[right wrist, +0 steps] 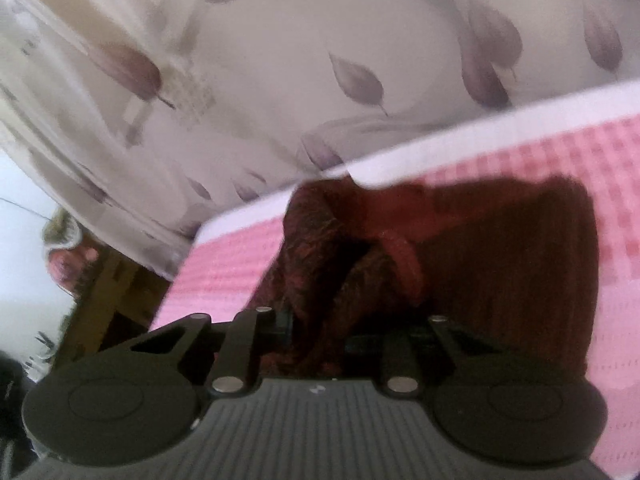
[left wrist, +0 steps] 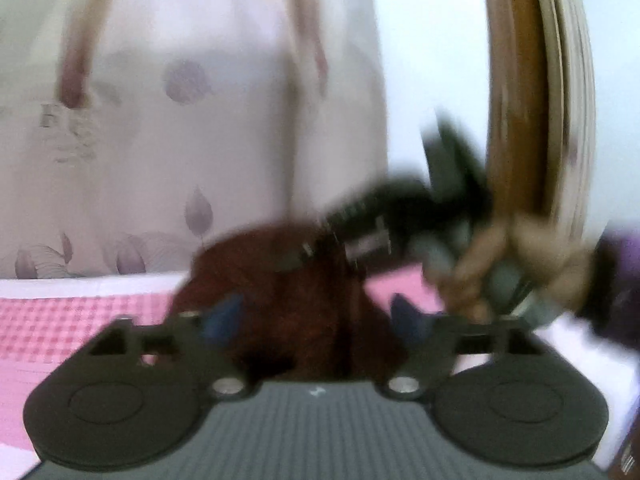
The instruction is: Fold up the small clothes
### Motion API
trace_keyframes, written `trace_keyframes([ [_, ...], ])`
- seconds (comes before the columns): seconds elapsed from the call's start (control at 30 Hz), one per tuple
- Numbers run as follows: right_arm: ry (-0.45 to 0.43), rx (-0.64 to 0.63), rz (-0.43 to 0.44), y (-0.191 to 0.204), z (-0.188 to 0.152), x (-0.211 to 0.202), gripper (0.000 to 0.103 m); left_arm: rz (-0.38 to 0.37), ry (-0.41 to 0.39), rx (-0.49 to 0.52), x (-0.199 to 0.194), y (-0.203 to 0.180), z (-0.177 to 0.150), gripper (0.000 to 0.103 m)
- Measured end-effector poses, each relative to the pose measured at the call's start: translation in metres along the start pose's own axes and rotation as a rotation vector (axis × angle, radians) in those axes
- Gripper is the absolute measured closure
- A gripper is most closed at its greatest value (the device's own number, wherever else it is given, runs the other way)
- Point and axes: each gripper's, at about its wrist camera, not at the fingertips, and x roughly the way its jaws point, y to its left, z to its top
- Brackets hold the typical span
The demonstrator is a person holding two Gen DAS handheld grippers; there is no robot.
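A dark red garment [left wrist: 280,300] lies bunched on the pink checked cover [left wrist: 60,320]. My left gripper [left wrist: 316,318] is open, its blue pads [left wrist: 224,316] standing wide on either side of the cloth without pinching it. In the same view a hand [left wrist: 480,272] holds my right gripper [left wrist: 360,236] over the garment from the right. In the right wrist view the garment [right wrist: 500,260] spreads across the cover [right wrist: 224,264], and my right gripper [right wrist: 320,336] is shut on a raised fold of patterned dark red cloth [right wrist: 308,240].
A white curtain with purple leaf prints [left wrist: 200,120] hangs behind the cover's far white edge [right wrist: 480,120]. A round brown wooden frame [left wrist: 520,100] stands at the right. Wooden furniture [right wrist: 108,300] sits below the cover's left edge.
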Motion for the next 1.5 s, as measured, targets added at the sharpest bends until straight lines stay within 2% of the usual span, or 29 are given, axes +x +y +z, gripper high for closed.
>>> trace_keyframes([
  [0.1,-0.051,-0.031,0.034,-0.007,0.016,-0.012,0.079,0.05,-0.054,-0.06,-0.022,0.021,0.017,0.014],
  [0.23,-0.105,-0.078,0.061,-0.03,0.036,-0.034,0.079,0.028,0.041,-0.159,-0.001,0.055,0.017,0.014],
  [0.33,-0.136,-0.085,0.038,-0.054,0.042,-0.042,0.079,-0.025,0.083,-0.228,0.019,0.062,0.007,0.014],
  [0.47,-0.159,-0.057,0.003,-0.09,0.039,-0.042,0.079,-0.075,0.116,-0.139,0.052,0.036,-0.003,0.014],
  [0.57,-0.232,-0.009,0.046,-0.116,0.032,-0.044,0.079,-0.139,0.16,-0.094,0.065,0.016,-0.012,0.014],
  [0.7,-0.302,0.04,0.094,-0.14,0.025,-0.039,0.079,-0.159,0.249,-0.01,0.082,-0.003,-0.031,0.014],
  [0.87,-0.285,0.058,0.085,-0.153,0.011,-0.024,0.078,-0.155,0.292,0.028,0.087,0.001,-0.045,0.014],
  [0.9,-0.289,0.061,0.092,-0.154,0.008,-0.026,0.077,-0.154,0.292,0.032,0.086,0.002,-0.046,0.014],
  [0.93,-0.3,0.07,0.096,-0.154,0.006,-0.031,0.07,-0.151,0.293,0.035,0.087,0.001,-0.045,0.014],
  [1.0,-0.33,0.094,0.091,-0.152,0.003,-0.046,0.067,-0.147,0.293,0.036,0.084,-0.002,-0.045,0.014],
  [1.07,-0.374,0.091,0.084,-0.143,-0.006,-0.07,0.054,-0.142,0.29,0.031,0.082,-0.002,-0.043,0.014],
  [1.1,-0.387,0.094,0.073,-0.139,-0.013,-0.082,0.043,-0.143,0.29,0.03,0.078,-0.003,-0.042,0.014],
  [1.2,-0.359,0.04,0.074,-0.112,-0.04,-0.115,0.042,-0.14,0.283,0.049,0.076,-0.005,-0.044,0.014],
  [1.3,-0.285,0.097,0.104,-0.095,-0.066,-0.131,0.042,-0.137,0.277,0.074,0.072,-0.008,-0.045,0.014],
  [1.37,-0.233,0.113,0.085,-0.081,-0.076,-0.132,0.04,-0.133,0.272,0.078,0.063,-0.012,-0.042,0.014],
  [1.43,-0.183,0.117,0.081,-0.07,-0.078,-0.127,0.032,-0.139,0.265,0.063,0.057,-0.011,-0.04,0.014],
  [1.5,-0.133,0.126,0.039,-0.062,-0.076,-0.121,0.026,-0.134,0.248,0.039,0.048,-0.008,-0.036,0.014],
])
